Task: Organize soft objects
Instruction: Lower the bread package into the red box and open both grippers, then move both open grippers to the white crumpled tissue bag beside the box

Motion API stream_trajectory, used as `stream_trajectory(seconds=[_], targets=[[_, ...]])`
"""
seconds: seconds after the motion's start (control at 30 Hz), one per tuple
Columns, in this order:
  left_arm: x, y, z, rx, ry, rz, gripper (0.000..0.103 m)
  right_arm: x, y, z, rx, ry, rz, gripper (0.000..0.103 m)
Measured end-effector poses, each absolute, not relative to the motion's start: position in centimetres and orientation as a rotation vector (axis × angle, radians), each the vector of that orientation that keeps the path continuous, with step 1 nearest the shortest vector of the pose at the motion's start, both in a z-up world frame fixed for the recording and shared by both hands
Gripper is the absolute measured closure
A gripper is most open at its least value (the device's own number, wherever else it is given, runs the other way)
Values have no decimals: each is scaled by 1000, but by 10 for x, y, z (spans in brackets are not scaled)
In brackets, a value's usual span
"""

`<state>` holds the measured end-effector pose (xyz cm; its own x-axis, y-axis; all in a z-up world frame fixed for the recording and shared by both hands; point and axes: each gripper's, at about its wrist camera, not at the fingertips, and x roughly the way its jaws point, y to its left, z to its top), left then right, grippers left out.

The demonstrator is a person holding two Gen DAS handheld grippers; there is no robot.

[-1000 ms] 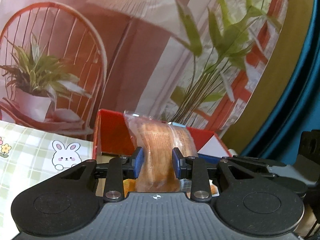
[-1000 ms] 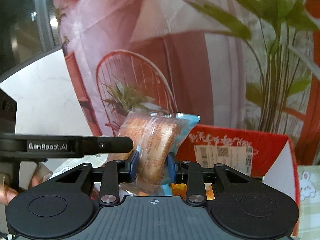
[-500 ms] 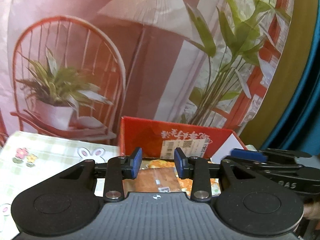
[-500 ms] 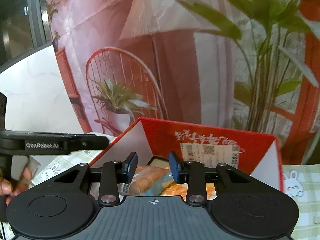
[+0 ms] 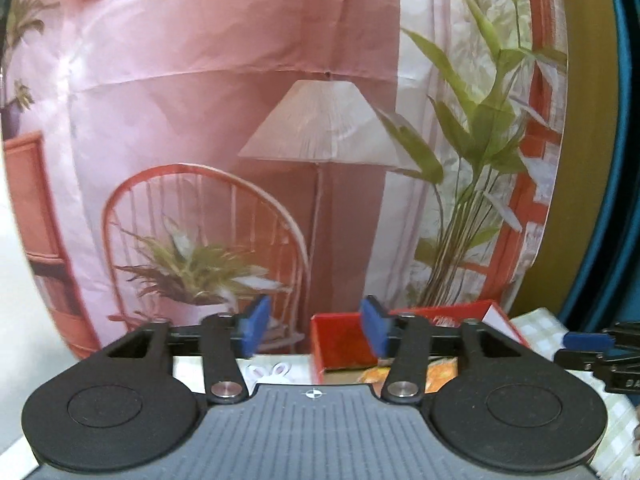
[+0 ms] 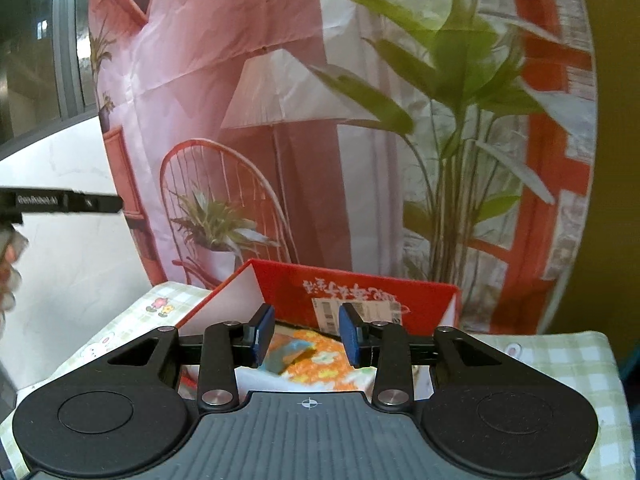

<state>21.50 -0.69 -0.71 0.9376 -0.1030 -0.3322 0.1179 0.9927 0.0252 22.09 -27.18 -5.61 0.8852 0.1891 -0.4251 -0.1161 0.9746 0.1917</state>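
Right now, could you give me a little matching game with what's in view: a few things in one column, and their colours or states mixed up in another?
Things:
1. box
2. left gripper
3. tablecloth
4. snack packs

Descriptions:
a. green checks with bunnies
b. jaws opening, nothing between them
c. red outside, flaps up
d. lying inside the box

Pairs: 1-c, 2-b, 3-a, 4-d

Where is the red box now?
In the right wrist view the red box stands open on the checked cloth, just beyond the right gripper, in front of the printed backdrop, with packets inside.
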Motion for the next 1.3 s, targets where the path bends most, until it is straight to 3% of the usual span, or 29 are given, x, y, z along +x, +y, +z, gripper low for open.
stream_trajectory(seconds=[0.5,1.17,1.3], targets=[[169,-28,-84,50,475,-229,38,148,-266,-116,186,541,123,65],[214,-40,-178,-9,735,-209,38,173,-274,-201,240,705,67,65],[222,-37,-194,-49,785,-195,35,183,-279,-209,268,731,64,60]])
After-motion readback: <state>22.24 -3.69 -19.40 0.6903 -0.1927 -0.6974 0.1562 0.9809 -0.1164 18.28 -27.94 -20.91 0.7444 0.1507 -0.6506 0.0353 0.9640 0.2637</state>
